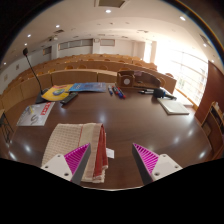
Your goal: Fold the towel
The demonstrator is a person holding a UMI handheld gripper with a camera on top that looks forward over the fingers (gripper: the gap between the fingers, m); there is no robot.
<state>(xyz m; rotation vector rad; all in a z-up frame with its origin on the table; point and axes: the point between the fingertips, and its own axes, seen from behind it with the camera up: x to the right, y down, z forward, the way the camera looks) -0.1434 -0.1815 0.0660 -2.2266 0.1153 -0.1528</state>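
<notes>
The towel (pixel 72 142) is beige with thin checks and a red-brown folded edge. It lies on the dark wooden table (pixel 135 125), folded into a narrow stack. It sits just ahead of my left finger, and its red edge with a small white label (pixel 109 152) reaches down into the gap between the fingers. My gripper (pixel 112 160) is open, with its fingers wide apart just above the table. The left pad (pixel 76 157) is next to the towel's near corner. The right pad (pixel 148 157) is over bare table. Nothing is held.
Printed papers (pixel 38 112) lie at the left. A yellow and blue item (pixel 58 93) and a blue sheet (pixel 88 87) lie further back. A white pad (pixel 173 105) lies at the right and a wooden box (pixel 135 78) at the back. Wooden desks and chairs surround the table.
</notes>
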